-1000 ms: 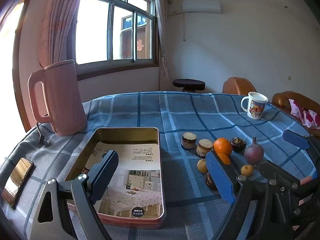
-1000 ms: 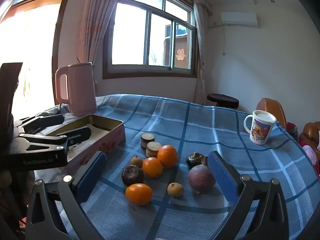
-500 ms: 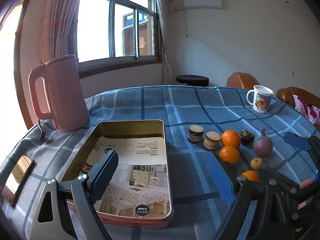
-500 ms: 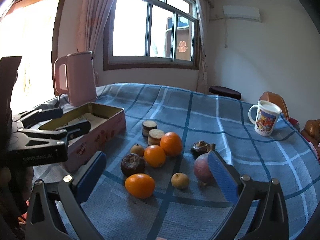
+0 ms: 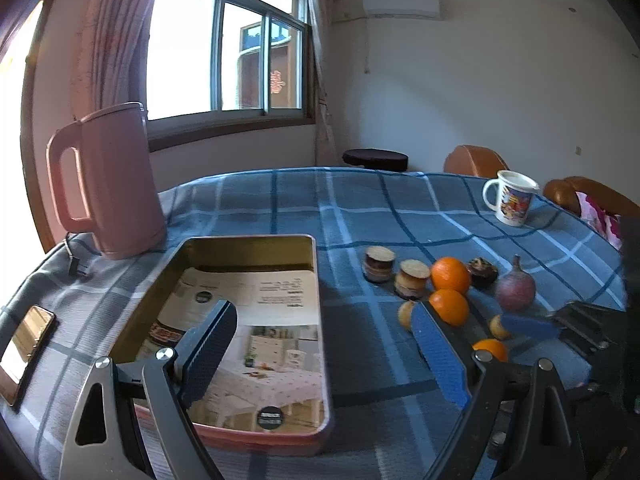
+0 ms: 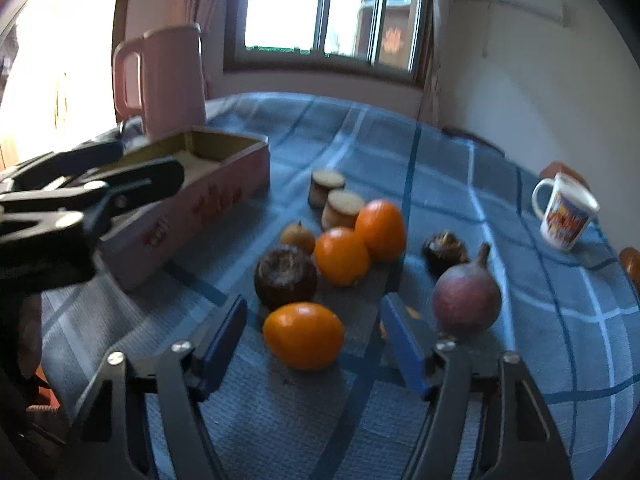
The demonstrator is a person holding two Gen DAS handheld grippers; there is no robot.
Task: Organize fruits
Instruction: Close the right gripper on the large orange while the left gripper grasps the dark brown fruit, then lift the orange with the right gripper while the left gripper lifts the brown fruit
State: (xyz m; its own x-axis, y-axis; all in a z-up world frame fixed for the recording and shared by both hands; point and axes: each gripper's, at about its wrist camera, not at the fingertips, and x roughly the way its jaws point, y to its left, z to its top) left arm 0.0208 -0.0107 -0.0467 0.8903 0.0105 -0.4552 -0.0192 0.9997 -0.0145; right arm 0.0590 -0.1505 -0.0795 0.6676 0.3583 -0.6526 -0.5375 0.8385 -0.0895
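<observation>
A pink metal tin [image 5: 320, 360] lined with printed paper lies on the blue checked tablecloth; it also shows in the right wrist view [image 6: 208, 200]. Fruits cluster to its right: oranges [image 6: 304, 336] [image 6: 342, 256] [image 6: 380, 230], a dark round fruit [image 6: 286, 276], a purple fruit with a stem [image 6: 466, 300] and small yellow fruits [image 6: 298, 236]. My right gripper [image 6: 314, 344] is open, its fingers either side of the nearest orange, not touching. My left gripper [image 5: 324, 356] is open and empty over the tin's near right rim.
A pink kettle [image 5: 108, 184] stands behind the tin. A printed mug [image 5: 510, 200] is at the far right. Two small cork-topped jars [image 5: 378, 264] stand behind the fruit. A phone [image 5: 26, 340] lies at the left edge. Chairs stand beyond the table.
My right gripper has moved down and forward to bracket the nearest orange. My left gripper has shifted slightly right over the tin.
</observation>
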